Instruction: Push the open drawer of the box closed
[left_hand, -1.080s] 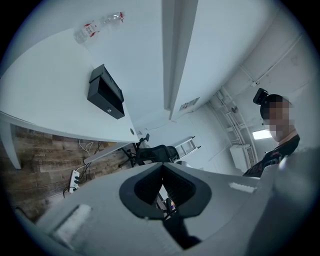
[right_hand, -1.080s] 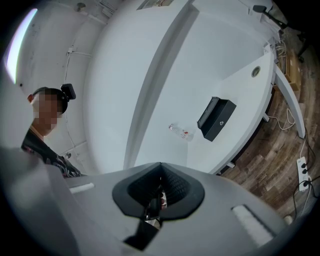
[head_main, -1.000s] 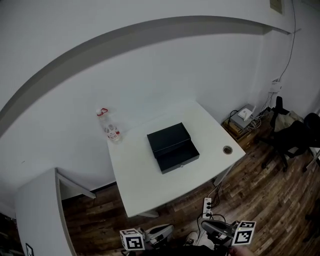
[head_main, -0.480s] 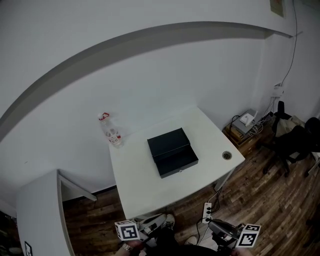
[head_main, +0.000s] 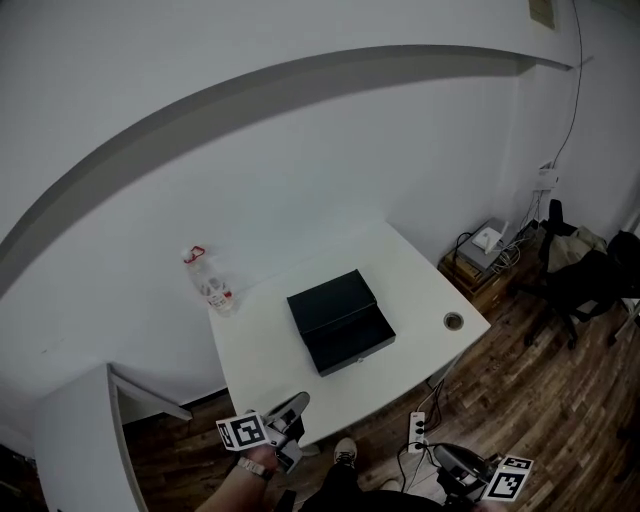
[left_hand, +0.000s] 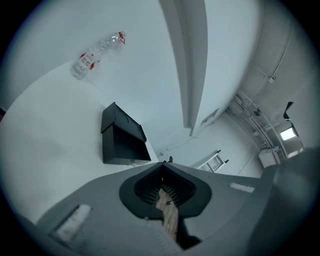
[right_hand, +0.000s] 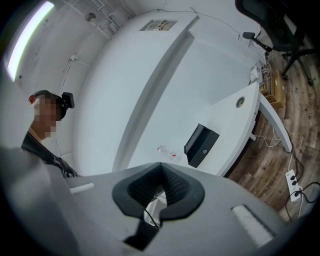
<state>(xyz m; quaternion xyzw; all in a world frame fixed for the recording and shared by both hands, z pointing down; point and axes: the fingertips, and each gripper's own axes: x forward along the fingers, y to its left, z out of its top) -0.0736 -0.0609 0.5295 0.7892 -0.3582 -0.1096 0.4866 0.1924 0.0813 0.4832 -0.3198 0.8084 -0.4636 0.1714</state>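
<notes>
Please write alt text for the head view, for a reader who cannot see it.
A black box with its drawer open sits on a white table, seen from above, with a plastic bottle at the table's far left corner. The left gripper is at the table's near edge; the right gripper is lower right, over the wooden floor.

matt black box (head_main: 340, 322), smooth white table (head_main: 270, 370)
</notes>
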